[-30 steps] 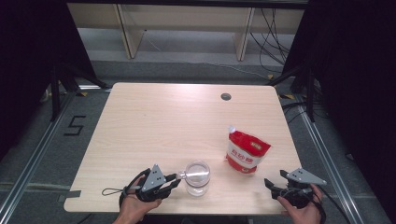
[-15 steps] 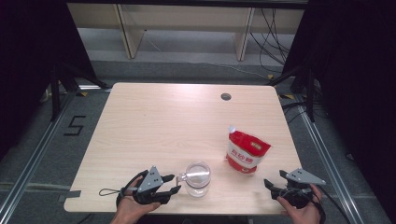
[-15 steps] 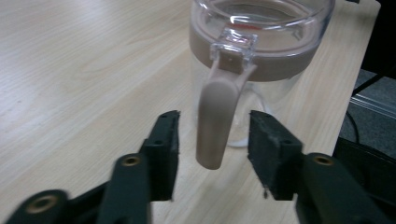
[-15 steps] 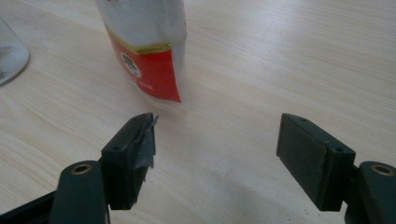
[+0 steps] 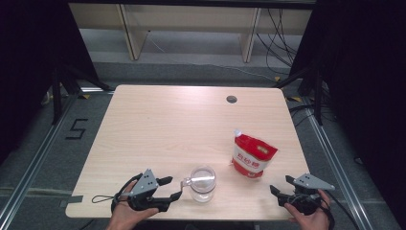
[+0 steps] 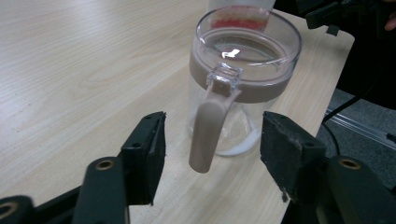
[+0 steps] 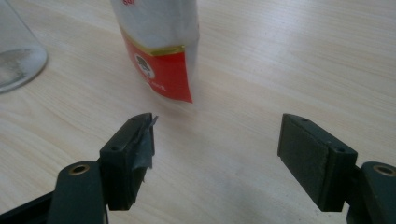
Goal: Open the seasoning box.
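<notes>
Your clear jug (image 5: 202, 183) with its taupe handle (image 6: 207, 128) stands near the tabletop (image 5: 182, 124) front edge, with bare wood beyond. Your left hand-held gripper (image 5: 173, 188) has just been opening; the handle sits between its pads, untouched. Your right hand-held gripper (image 5: 281, 184) gapes, released, before the red pouch (image 5: 253, 156).

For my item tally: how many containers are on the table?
2: a clear glass jug near the front edge, beside the left gripper, and a red-and-white pouch standing to its right, ahead of the right gripper.
</notes>
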